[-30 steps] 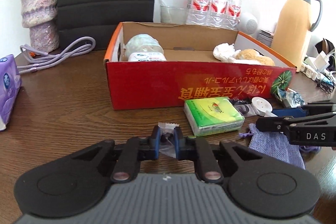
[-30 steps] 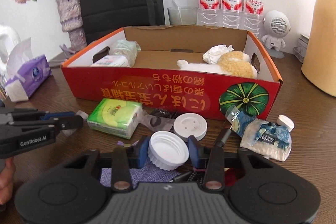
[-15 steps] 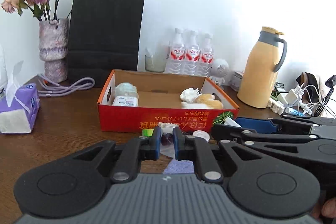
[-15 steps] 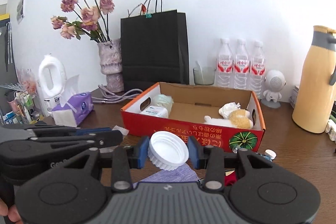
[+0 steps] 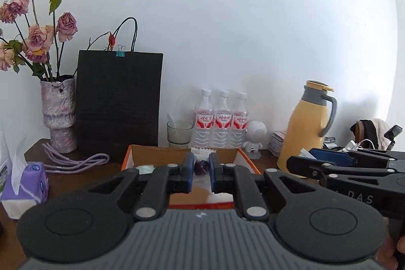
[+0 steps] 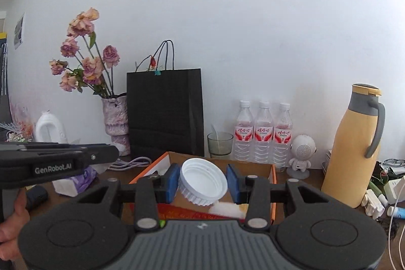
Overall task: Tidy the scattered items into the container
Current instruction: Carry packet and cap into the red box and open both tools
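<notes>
The orange-rimmed, red-sided cardboard box (image 6: 272, 177) sits low in the centre of both views, behind the fingers, with a pale soft item and a few other things already inside. Most of its floor is hidden, so how many scattered items remain on the table cannot be told.

The right gripper (image 6: 203, 182), at lower centre of its view, is opened wide around a white ribbed plastic jar lid (image 6: 202, 184), held tilted over the box.

The left gripper (image 5: 201, 173) is nearly closed, pinching a small clear-wrapped purple sweet (image 5: 201, 166) above the box.

Judging by this, both loads are carried and ready for dropping; release remains.
</notes>
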